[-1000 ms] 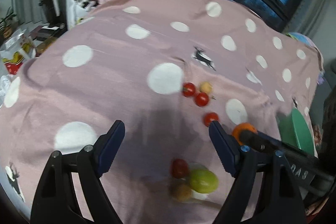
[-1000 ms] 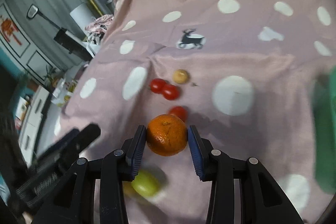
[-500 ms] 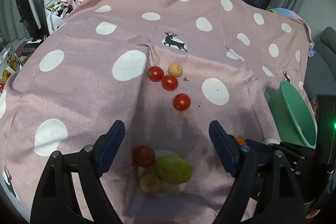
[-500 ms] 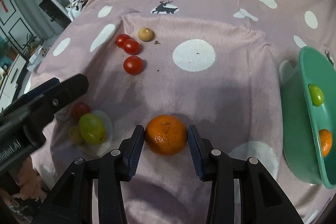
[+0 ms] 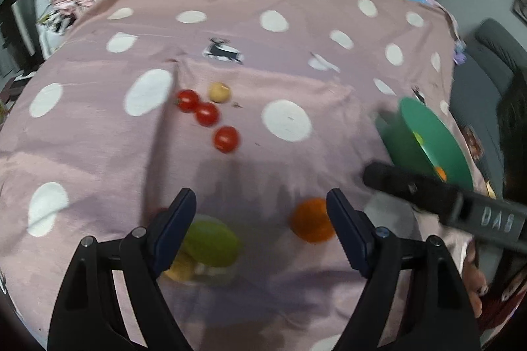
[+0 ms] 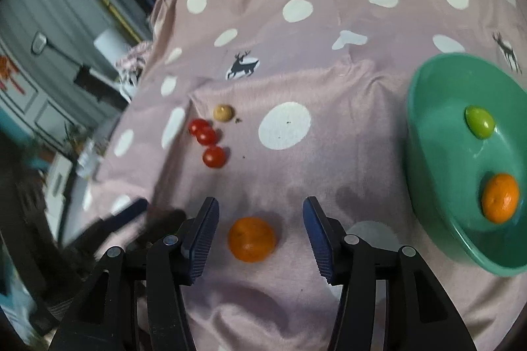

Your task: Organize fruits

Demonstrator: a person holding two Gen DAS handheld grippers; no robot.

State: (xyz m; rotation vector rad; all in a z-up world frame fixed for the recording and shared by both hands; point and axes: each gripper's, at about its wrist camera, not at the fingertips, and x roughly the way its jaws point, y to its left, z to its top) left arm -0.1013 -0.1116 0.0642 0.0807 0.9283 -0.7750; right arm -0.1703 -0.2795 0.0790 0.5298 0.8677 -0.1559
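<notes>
Pink cloth (image 6: pixel 329 153) with white dots and deer prints covers the whole work surface; dark windows run along the top of both views, and cluttered furniture sits at the left edge of the right wrist view.

Change noted: half a second ago my right tongs (image 6: pixel 260 232) clamped the orange (image 6: pixel 252 239). Their jaws are now opening, and the orange lies on the cloth between them, at lower centre, clear of both pads. It has landed short of the green bowl (image 6: pixel 428 153) at the right edge, which already holds a second orange (image 6: pixel 500 198) and a green fruit (image 6: pixel 479 122). I judge that this orange is not yet sorted and needs another pick or a push.

My left tongs (image 5: pixel 262 216) stand wide and empty. A large green fruit (image 5: pixel 214 242) and a yellow one (image 5: pixel 179 268) lie by the left finger. Three tomatoes (image 5: pixel 206 114) and a tan fruit (image 5: pixel 219 92) lie mid-frame.
</notes>
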